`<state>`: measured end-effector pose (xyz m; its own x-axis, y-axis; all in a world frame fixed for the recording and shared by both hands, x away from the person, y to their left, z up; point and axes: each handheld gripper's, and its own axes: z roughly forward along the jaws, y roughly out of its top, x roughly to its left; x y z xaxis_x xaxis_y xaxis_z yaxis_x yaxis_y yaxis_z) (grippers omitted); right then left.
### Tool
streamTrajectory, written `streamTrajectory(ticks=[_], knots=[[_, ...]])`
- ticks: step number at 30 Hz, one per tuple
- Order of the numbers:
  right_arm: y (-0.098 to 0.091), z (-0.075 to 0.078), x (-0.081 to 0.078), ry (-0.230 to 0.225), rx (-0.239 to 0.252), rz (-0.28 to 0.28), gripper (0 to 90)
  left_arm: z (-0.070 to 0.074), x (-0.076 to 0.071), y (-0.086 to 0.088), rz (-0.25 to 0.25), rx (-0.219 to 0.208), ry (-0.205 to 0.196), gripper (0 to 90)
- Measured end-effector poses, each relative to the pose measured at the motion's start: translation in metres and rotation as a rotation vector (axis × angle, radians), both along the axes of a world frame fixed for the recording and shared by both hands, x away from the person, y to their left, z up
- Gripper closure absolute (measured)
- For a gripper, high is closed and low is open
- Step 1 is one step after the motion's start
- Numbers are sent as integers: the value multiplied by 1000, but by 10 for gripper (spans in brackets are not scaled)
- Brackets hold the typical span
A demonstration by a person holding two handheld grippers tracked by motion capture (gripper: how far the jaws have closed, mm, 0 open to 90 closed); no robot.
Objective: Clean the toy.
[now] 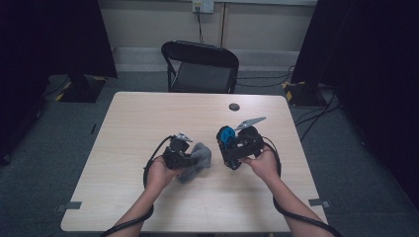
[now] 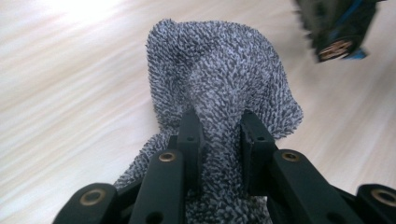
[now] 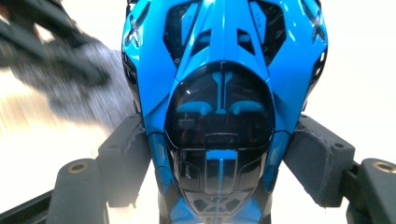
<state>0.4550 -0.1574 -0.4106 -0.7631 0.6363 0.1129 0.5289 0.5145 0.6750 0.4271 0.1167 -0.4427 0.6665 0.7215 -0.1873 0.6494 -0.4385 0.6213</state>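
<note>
Car: blue toy car point(image 3: 222, 116) fills my right gripper view, nose away from me, clamped at its sides by my right gripper point(image 3: 219, 163)
Right gripper: up off the table point(image 1: 148, 113), right of centre, car point(image 1: 227, 135) in its jaws
Cloth: grey towel point(image 2: 219, 88), pinched in a fold by my left gripper point(image 2: 218, 140), jaws together on it
Cloth place: its free end point(image 1: 196, 159) rests mid-table, just left of the car
Chair: black chair point(image 1: 200, 66) beyond the far edge

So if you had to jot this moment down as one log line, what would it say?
left gripper: shut on grey cloth | right gripper: shut on blue toy car | both held over table | cloth and car apart
</note>
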Motion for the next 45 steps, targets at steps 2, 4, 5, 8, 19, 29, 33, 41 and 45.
streamTrajectory(ticks=[2, 4, 5, 8, 19, 29, 33, 41, 45], knots=[[-8, 0, 0, 1, -6, -15, 273, 3, 1, 15, 32, 13, -13, 737], [-15, 0, -1, 3, -6, -25, 273, 3, 0, 22, 51, 15, -20, 736], [-25, -2, -1, 5, -9, -41, 273, 4, 1, 37, 80, 1, -13, 736], [-36, -4, -1, 11, -17, -58, 273, 3, 0, 50, 111, 14, -18, 736], [-78, -10, 0, 43, -101, -120, 273, -5, -4, 98, 216, 50, -2, 736], [-99, -25, 6, 98, -138, -171, 273, -13, -3, 104, 227, 91, -4, 723], [-100, -28, 10, 107, -161, -181, 273, -15, -1, 103, 231, 89, -12, 720], [-102, -33, 19, 119, -190, -217, 272, -16, 0, 100, 224, 100, -31, 705], [-99, -36, 23, 130, -204, -222, 272, -16, 3, 99, 227, 100, -36, 699]])
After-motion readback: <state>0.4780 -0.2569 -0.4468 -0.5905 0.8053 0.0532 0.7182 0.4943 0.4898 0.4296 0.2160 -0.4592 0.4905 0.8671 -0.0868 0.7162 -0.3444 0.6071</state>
